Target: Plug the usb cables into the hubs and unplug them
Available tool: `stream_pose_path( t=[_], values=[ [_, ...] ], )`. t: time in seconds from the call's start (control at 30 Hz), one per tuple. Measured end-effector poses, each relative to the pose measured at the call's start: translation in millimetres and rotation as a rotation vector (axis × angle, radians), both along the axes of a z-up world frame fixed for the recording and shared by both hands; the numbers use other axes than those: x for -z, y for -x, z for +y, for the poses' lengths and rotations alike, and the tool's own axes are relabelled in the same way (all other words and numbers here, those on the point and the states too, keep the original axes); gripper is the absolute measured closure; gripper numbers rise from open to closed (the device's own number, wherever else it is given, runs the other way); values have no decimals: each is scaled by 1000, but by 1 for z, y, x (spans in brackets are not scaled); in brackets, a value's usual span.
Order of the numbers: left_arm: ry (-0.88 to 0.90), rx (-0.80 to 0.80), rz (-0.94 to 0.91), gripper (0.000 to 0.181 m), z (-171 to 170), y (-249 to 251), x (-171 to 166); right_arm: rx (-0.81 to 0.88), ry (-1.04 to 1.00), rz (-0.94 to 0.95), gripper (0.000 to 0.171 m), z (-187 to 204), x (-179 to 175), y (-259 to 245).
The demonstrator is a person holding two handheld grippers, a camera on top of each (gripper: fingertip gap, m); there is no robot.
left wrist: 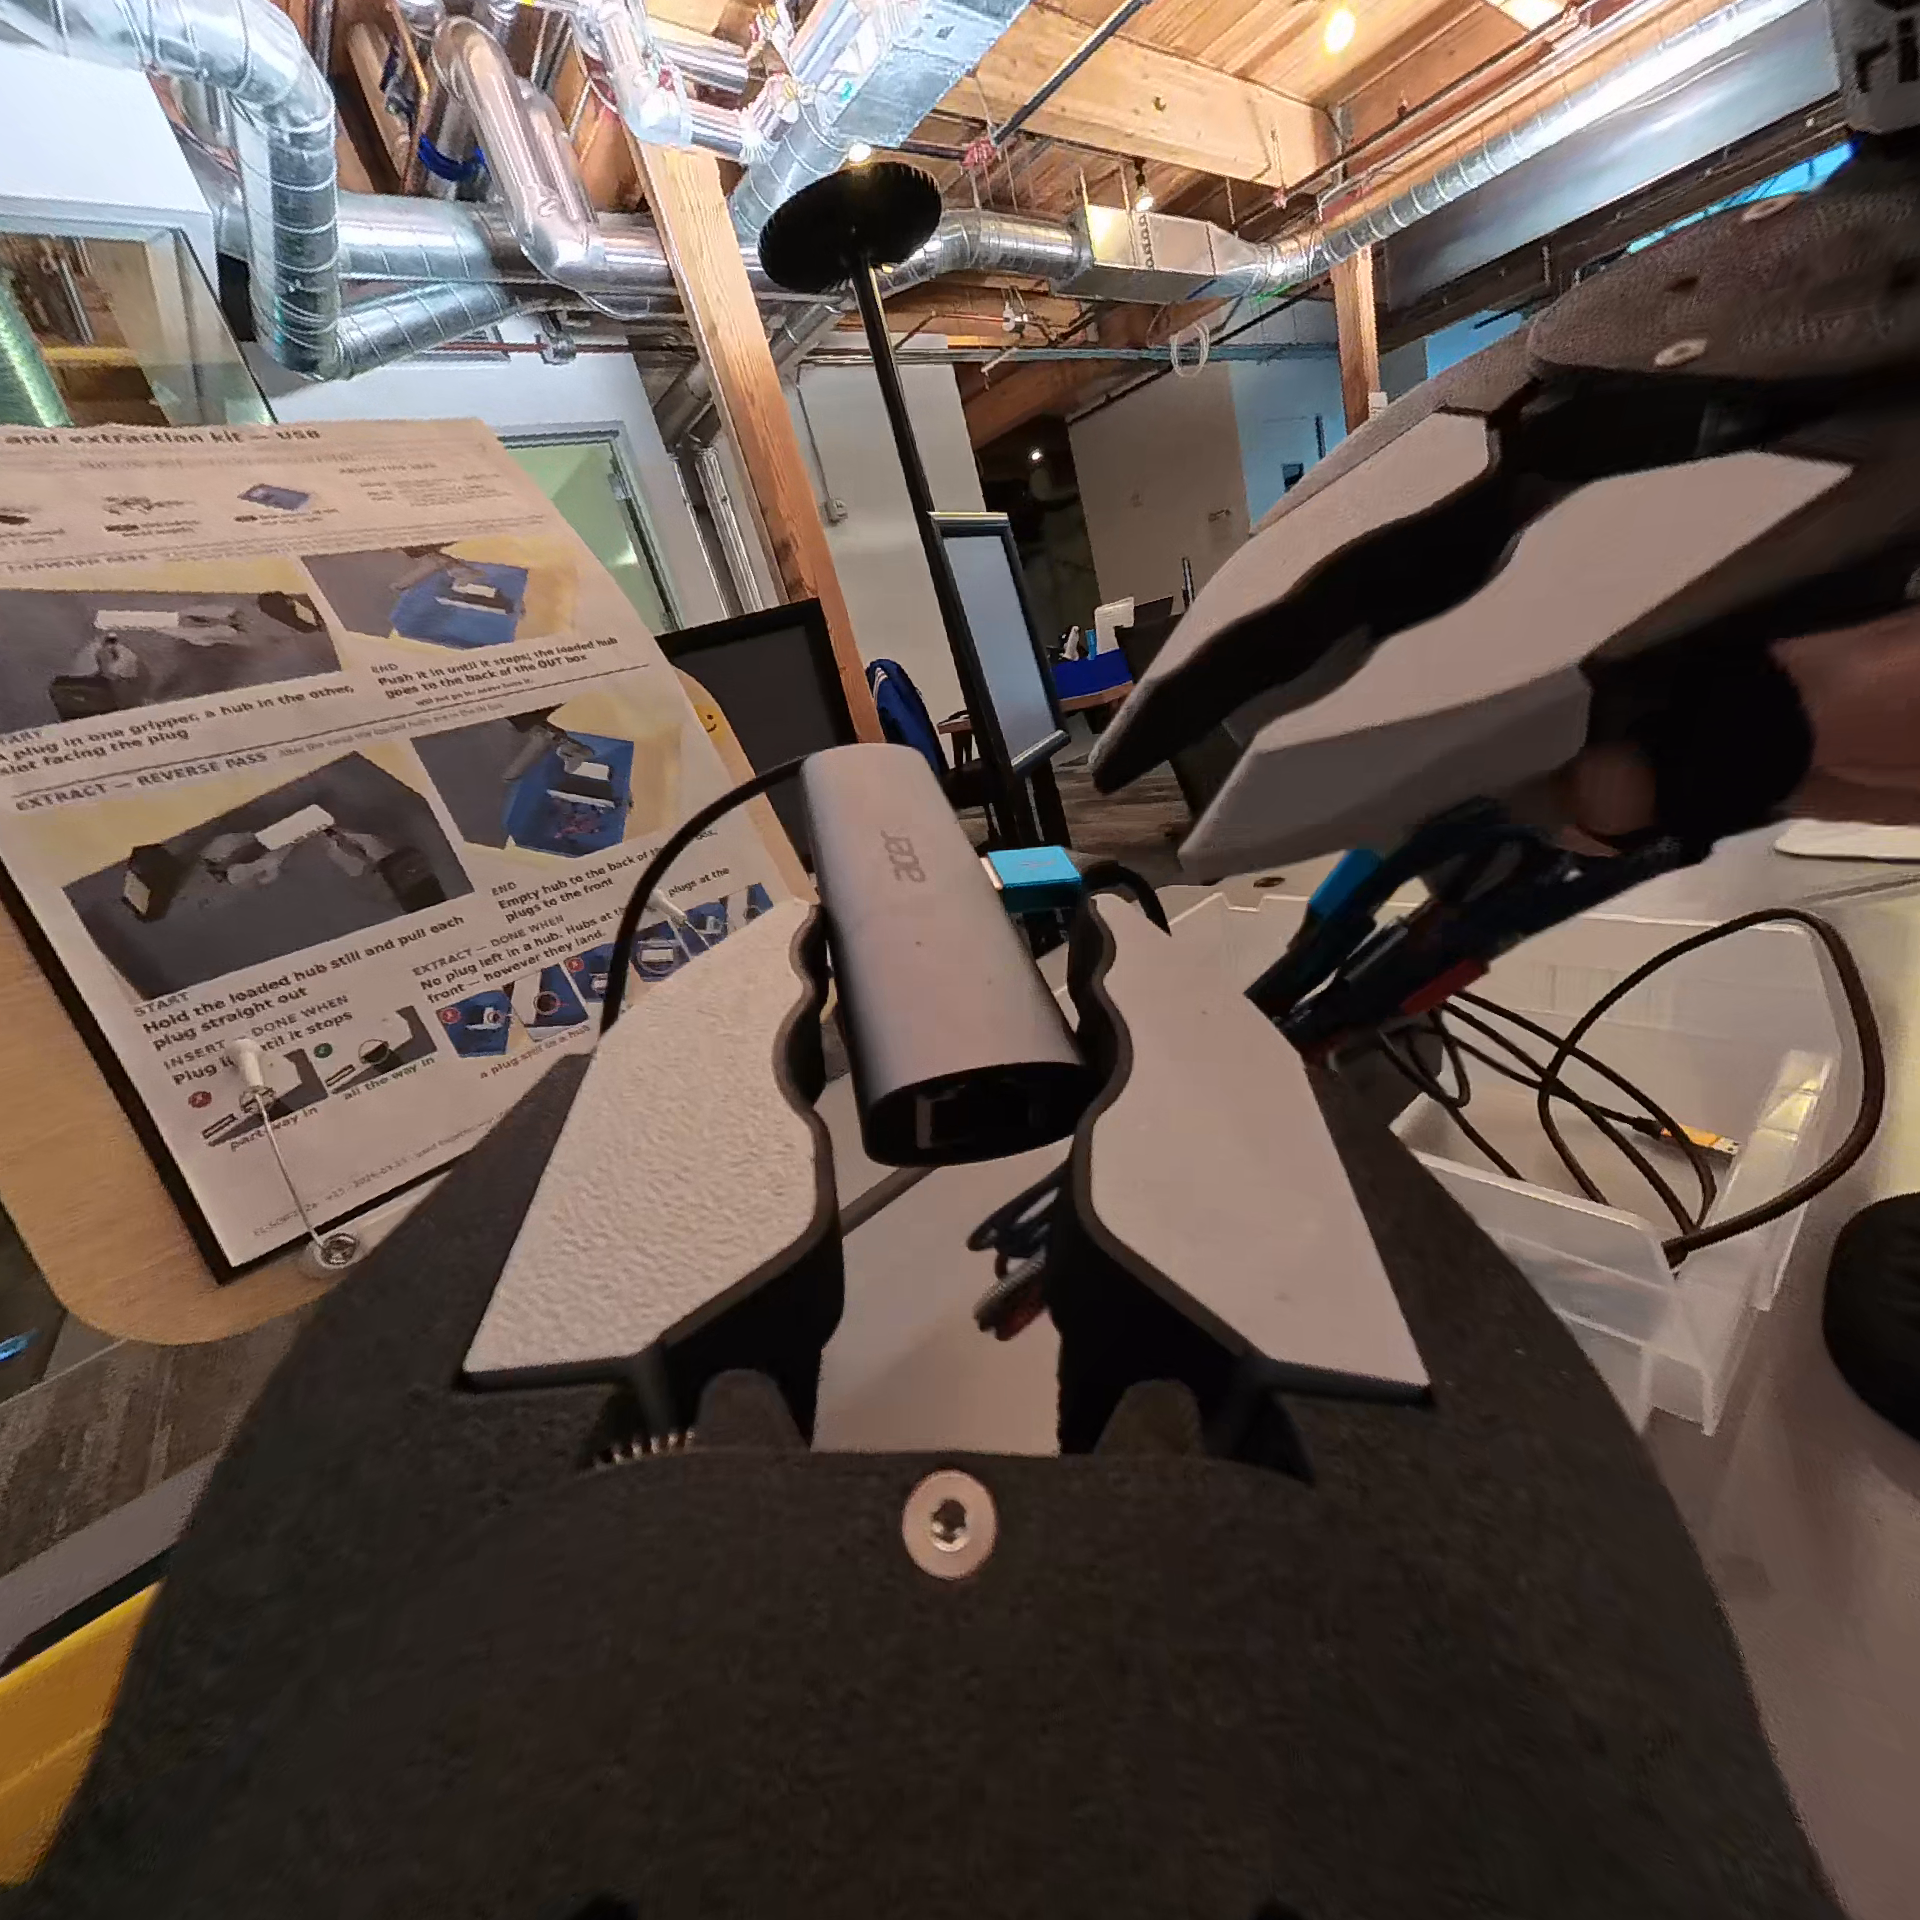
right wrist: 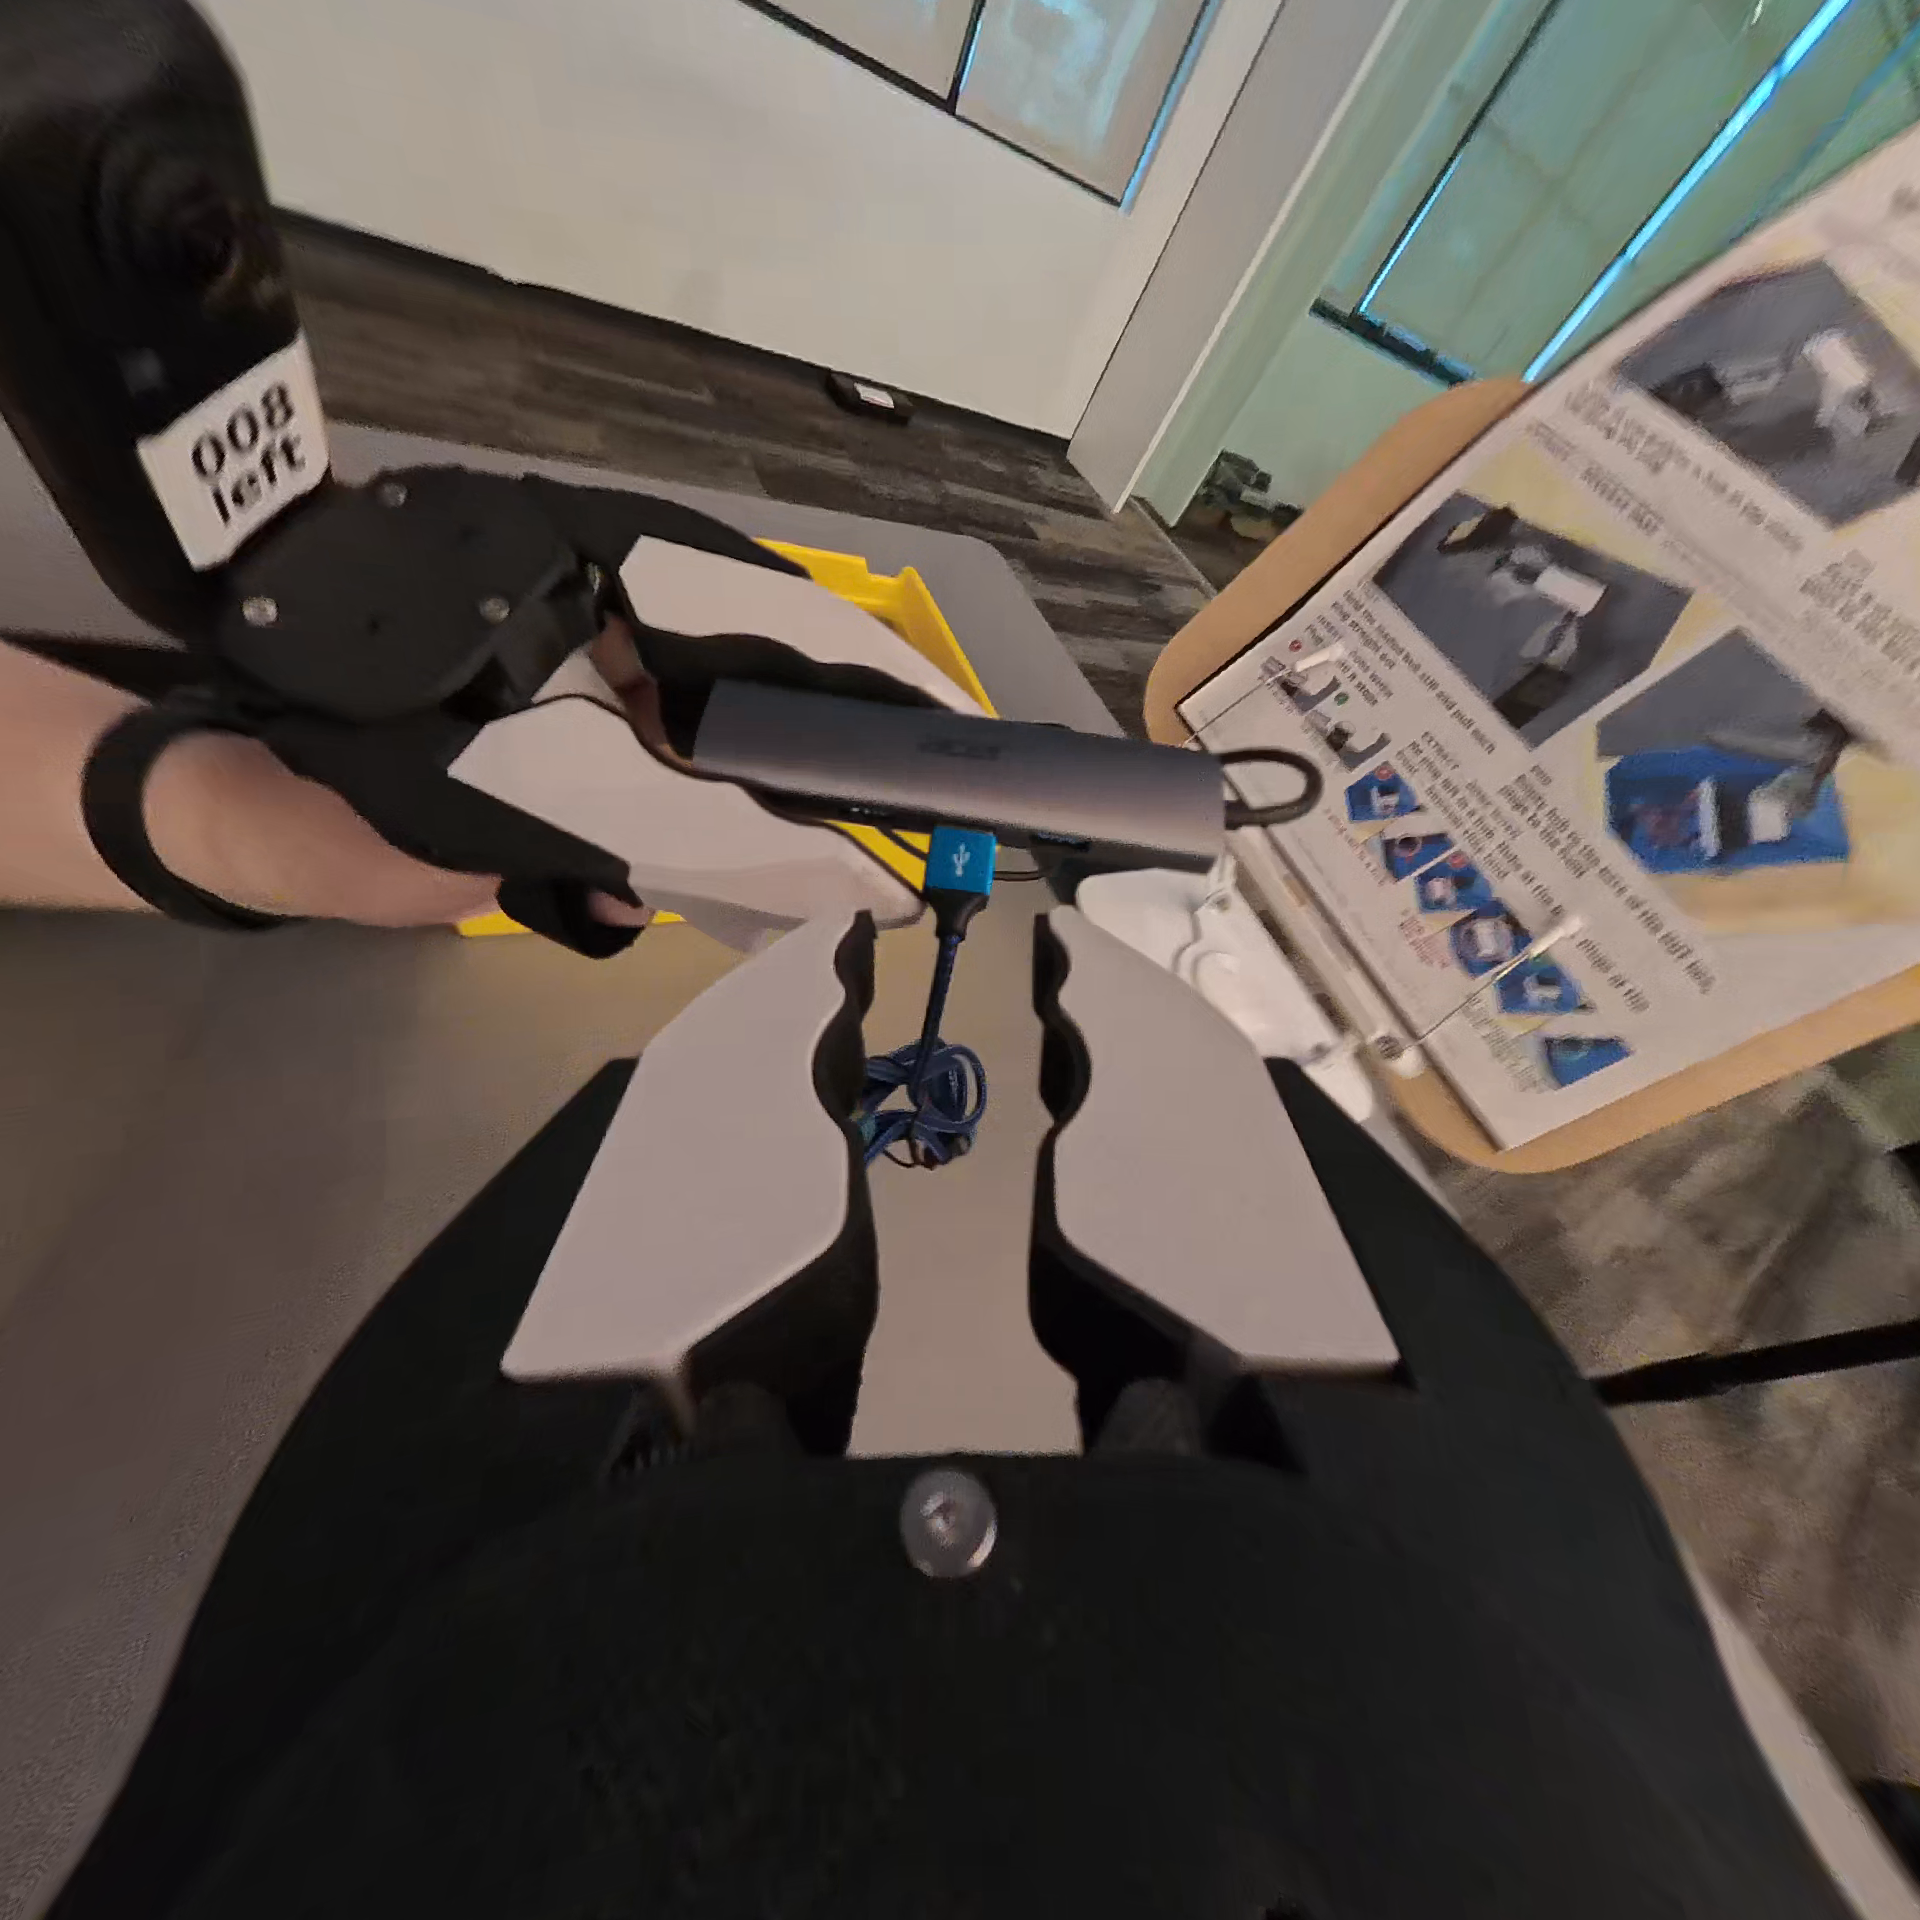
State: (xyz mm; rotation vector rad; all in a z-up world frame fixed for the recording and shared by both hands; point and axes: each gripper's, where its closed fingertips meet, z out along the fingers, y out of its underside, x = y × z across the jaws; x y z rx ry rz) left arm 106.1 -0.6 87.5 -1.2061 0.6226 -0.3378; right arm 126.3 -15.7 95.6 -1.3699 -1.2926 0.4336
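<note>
The left gripper (left wrist: pixel 951 935) pinches a slim grey metal USB hub (left wrist: pixel 940 961) mid-air. A blue USB plug (right wrist: pixel 961 860) sits in the hub's side port, its braided blue cable (right wrist: pixel 925 1101) dangling between the spread fingers of the right gripper (right wrist: pixel 945 935), just below. A clear plastic bin (left wrist: pixel 1621 1278) lies right; an instruction board (right wrist: pixel 1558 790) stands close beyond.

Instruction sheet (right wrist: pixel 1621 748) smeared w/ blur, cut off at right edge; hub (left wrist: pixel 935 966) far end hidden behind plug (left wrist: pixel 1034 878).
</note>
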Motion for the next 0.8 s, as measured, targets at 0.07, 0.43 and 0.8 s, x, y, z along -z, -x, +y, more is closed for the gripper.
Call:
stream_pose_path(
  t=[0.07,0.43,0.8],
  values=[
    [15,5,-33,137,0,2,-2,41,-130,-35,142,5,-3,-1],
    [55,-3,-118,137,1,12,-9,59,-247,70,157,9,-8,16],
    [64,12,-156,137,0,15,-12,2,-91,154,165,6,-6,20]
  ],
)
